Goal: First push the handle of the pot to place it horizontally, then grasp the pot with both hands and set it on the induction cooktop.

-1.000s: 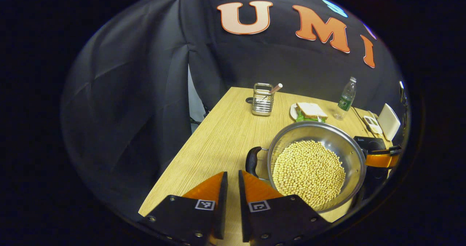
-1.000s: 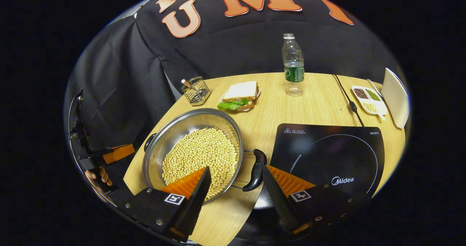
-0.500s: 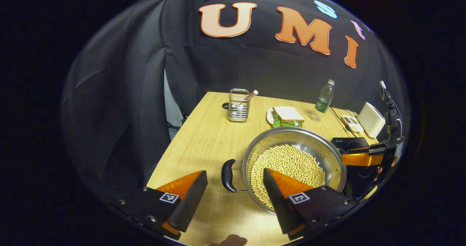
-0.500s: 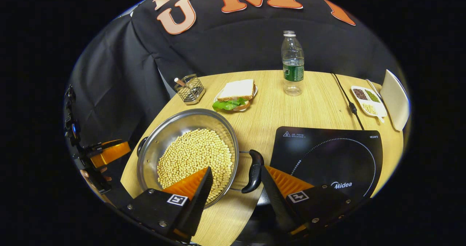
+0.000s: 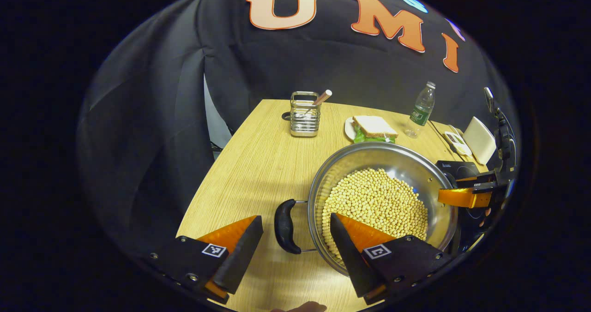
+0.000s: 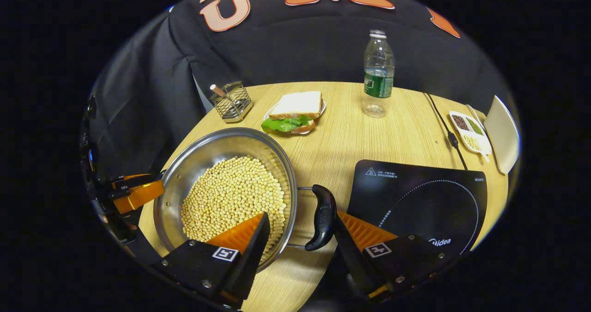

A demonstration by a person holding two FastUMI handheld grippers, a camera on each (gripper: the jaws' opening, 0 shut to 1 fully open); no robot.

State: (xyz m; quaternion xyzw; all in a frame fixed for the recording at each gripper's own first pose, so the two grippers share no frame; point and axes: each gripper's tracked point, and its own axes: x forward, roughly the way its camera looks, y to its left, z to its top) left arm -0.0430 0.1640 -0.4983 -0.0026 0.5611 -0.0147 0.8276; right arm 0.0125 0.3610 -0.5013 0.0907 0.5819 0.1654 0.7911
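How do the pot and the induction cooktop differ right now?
The pot is a round, shiny metal vessel with black side handles; the induction cooktop is a flat, dark, squarish slab. The pot is full of pale beans; the cooktop's surface is bare. Both open grippers straddle the pot's handles; none reaches for the cooktop. Both rest on the wooden table.

Our left gripper (image 5: 295,256) carries two wedge-shaped fingers on flat black plates, each plate bearing a small square black-and-white marker and round screw heads along its outer edge at about 7 and 5 o'clock. Our right gripper (image 6: 298,249) is built the same way, and the inner face of its right finger (image 6: 364,231) is ribbed with fine ridges. A fingertip (image 5: 302,307) of ours peeks in at 6 o'clock of the left gripper view.
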